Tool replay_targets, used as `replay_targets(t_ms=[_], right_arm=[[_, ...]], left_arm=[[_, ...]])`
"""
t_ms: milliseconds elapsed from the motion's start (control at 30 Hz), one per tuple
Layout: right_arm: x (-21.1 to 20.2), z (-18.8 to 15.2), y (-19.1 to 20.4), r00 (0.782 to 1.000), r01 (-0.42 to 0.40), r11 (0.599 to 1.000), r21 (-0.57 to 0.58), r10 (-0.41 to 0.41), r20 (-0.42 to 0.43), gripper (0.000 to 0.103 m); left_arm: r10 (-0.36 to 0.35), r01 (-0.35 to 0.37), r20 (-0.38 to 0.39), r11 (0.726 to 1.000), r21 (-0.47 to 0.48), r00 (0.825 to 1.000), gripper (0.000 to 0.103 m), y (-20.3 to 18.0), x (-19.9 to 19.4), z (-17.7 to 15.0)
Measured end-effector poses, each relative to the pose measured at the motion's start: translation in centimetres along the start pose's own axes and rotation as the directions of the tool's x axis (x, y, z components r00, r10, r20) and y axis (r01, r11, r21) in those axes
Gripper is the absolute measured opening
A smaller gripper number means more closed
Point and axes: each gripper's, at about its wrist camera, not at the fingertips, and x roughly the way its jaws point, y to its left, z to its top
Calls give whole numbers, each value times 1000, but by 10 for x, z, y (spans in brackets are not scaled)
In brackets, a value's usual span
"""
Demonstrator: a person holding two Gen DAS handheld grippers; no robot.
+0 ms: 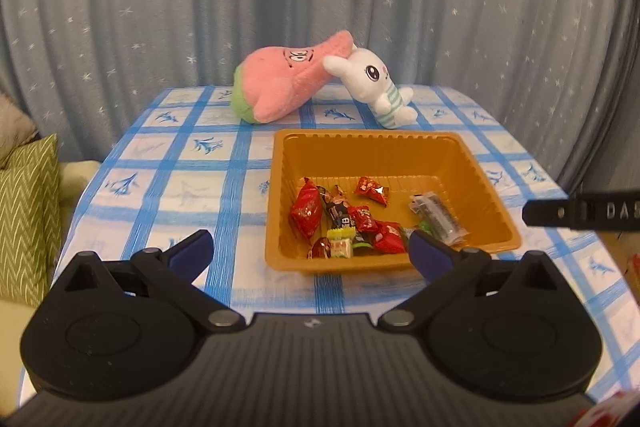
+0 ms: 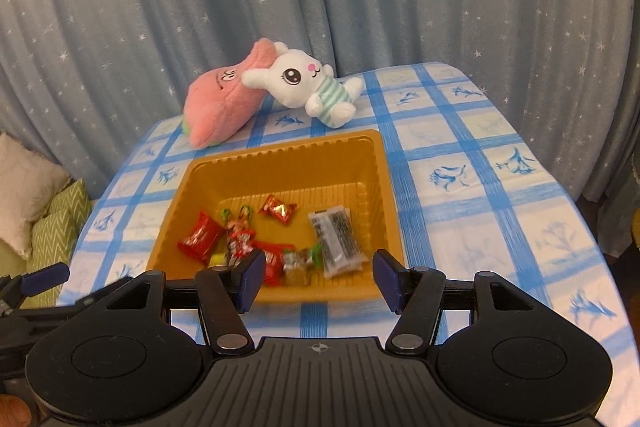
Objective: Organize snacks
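Between my right gripper's (image 2: 318,283) half-spread, empty blue pads, I am looking at twelve o'clock straight into the orange tray (image 2: 384,187), its near rim just beyond the pads. My left gripper (image 1: 310,255) is hanging spread wide, holding nothing, with the tray off at one o'clock, so my right is sitting better lined up, I judge. Red-wrapped candies (image 2: 200,239) are lying clustered at the tray's near left; a clear dark-filled packet (image 2: 338,241) is lying lengthwise toward twelve.
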Motion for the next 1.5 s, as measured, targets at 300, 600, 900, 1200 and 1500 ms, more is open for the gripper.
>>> replay_targets(t_ms=[300,600,900,1200,1500], right_arm=[[-62,-36,12,1000,19,1000,-25,-18,16,63],[-113,-67,24,999,35,998,-48,-33,38,66],[-146,-90,24,999,39,998,-45,-37,37,77],[-166,-108,27,999,49,997,-52,-48,23,77],[-170,-121,33,999,51,996,-68,-51,5,78]], left_arm=[[-16,16,-9,999,-30,1000,103,-5,-65,-16],[-18,18,-6,999,-50,1000,103,-10,-117,-35],[-30,28,-28,998,-65,999,103,-9,-146,-53],[-6,1,-70,998,-65,998,103,-11,-160,-70],[9,-11,-75,999,-30,997,103,-16,-167,-82]])
